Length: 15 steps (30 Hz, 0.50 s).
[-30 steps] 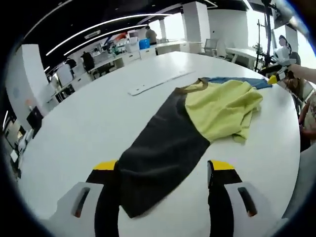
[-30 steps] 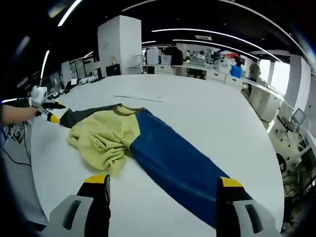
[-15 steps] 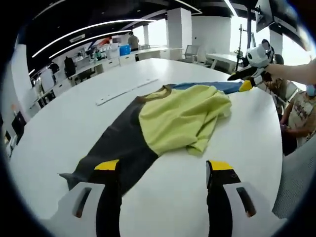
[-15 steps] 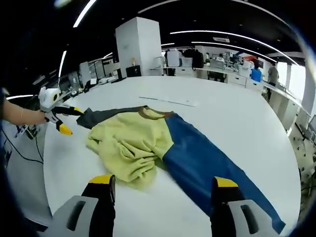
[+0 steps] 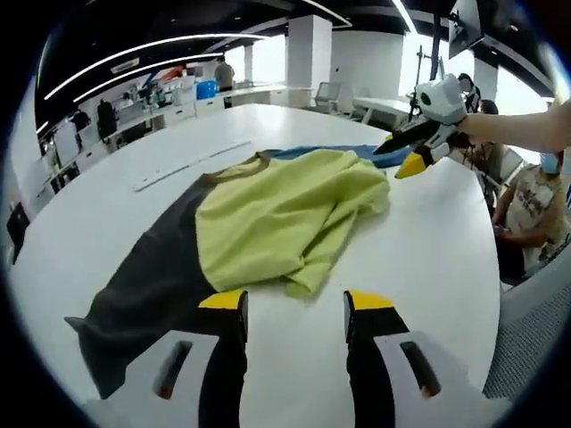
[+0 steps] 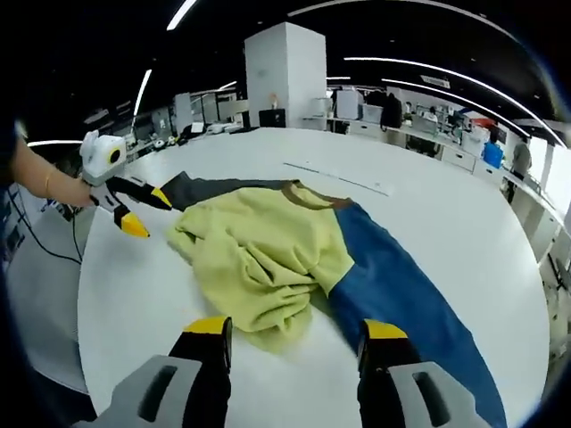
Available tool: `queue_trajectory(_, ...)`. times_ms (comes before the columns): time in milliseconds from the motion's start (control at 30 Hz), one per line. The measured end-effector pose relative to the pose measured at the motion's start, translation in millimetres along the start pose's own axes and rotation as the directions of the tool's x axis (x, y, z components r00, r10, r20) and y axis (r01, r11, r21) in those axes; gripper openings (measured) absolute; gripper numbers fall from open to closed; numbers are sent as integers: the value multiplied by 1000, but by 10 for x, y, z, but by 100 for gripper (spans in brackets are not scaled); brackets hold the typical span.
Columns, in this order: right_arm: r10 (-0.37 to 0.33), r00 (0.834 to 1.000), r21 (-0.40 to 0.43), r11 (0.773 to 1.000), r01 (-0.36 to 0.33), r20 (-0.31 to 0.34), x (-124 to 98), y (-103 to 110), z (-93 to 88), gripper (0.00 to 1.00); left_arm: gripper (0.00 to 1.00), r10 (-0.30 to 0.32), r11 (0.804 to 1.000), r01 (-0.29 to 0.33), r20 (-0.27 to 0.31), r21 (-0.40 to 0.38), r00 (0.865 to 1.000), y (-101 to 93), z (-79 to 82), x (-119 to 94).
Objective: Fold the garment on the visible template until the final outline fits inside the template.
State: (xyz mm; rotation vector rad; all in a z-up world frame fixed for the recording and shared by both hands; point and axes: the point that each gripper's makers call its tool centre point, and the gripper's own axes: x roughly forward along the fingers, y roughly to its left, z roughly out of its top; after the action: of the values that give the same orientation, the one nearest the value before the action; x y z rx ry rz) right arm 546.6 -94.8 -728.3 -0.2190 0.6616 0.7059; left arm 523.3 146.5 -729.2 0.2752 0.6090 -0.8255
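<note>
A long-sleeved garment lies spread on the round white table (image 5: 428,259). Its body is yellow-green (image 5: 277,218) and rumpled at the hem, with a dark grey sleeve (image 5: 143,285) and a blue sleeve (image 5: 375,153). My left gripper (image 5: 294,303) is open just short of the crumpled hem, holding nothing. In the right gripper view the yellow-green body (image 6: 268,254) lies between the blue sleeve (image 6: 401,299) and the grey sleeve (image 6: 201,189). My right gripper (image 6: 296,328) is open over the hem edge. Each view also catches the other gripper, the right gripper (image 5: 415,143) and the left gripper (image 6: 120,201), both hovering open.
A thin white strip (image 5: 192,160) lies on the table beyond the collar, also seen as the strip (image 6: 339,176). A seated person (image 5: 535,201) is past the table edge. Desks, chairs and a white column (image 6: 285,76) stand far behind.
Both views have swung in from the sleeve ends toward the yellow-green body's hem. Each gripper's jaws stand somewhat closer together than before. The garment itself lies as it did.
</note>
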Motion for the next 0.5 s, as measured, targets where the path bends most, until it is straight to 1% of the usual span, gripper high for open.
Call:
queue_trajectory(67, 10, 1000, -12, 1000, -10, -6, 28, 28, -16, 46, 31, -6, 999, 5, 14, 33, 1000, -31, 24, 44)
queue_trajectory(133, 8, 1000, -30, 1000, -8, -12, 57, 35, -35, 41, 26, -8, 999, 7, 25, 40, 1000, -55, 44, 85)
queue_trajectory(167, 5, 1000, -54, 999, -6, -20, 73, 36, -48, 37, 24, -13, 999, 12, 23, 38, 1000, -66, 43, 118)
queue_trajectory(233, 2, 1000, -69, 998, -4, -25, 94, 40, -57, 31, 21, -25, 1000, 24, -9, -9, 1000, -92, -13, 149)
queue_trajectory(300, 12, 1000, -74, 997, -14, -22, 110, 64, -53, 27, 18, -19, 1000, 19, -1, 0, 1000, -92, -24, 186)
queue_trajectory(367, 22, 999, -75, 997, -24, -24, 130, 83, -58, 21, 14, -14, 1000, 14, -10, 5, 1000, -91, -41, 208)
queue_trajectory(433, 27, 999, -83, 996, -29, -33, 165, 91, -78, 18, 10, -12, 1000, 12, -10, 2, 1000, -89, -41, 225)
queue_trajectory(500, 39, 998, -66, 997, -42, -43, 185, 124, -96, 13, 7, -21, 999, 21, -16, -33, 1000, -109, -39, 254)
